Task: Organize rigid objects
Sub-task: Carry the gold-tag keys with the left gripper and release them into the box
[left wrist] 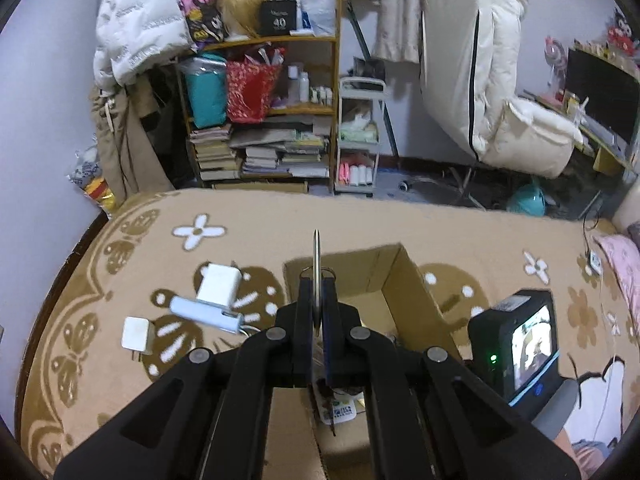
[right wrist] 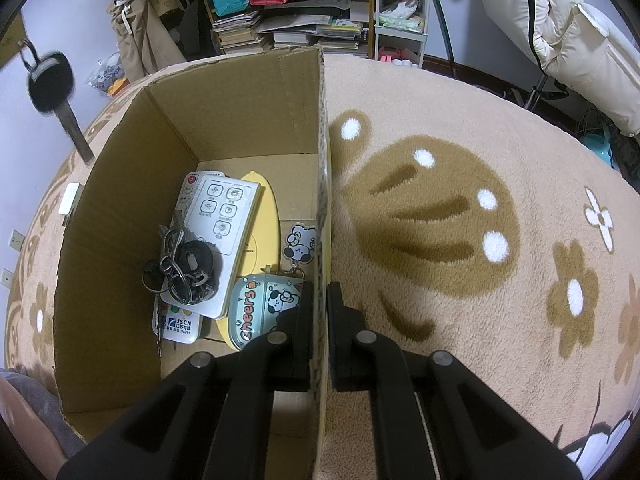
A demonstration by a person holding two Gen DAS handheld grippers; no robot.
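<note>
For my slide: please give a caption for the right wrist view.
Right gripper clamps the cardboard box wall; remotes and keys inside.

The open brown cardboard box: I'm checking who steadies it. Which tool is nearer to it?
Right. The right tool is clamped on the wall of the open brown cardboard box. The left tool hangs above it, holding a black-headed key.
</note>
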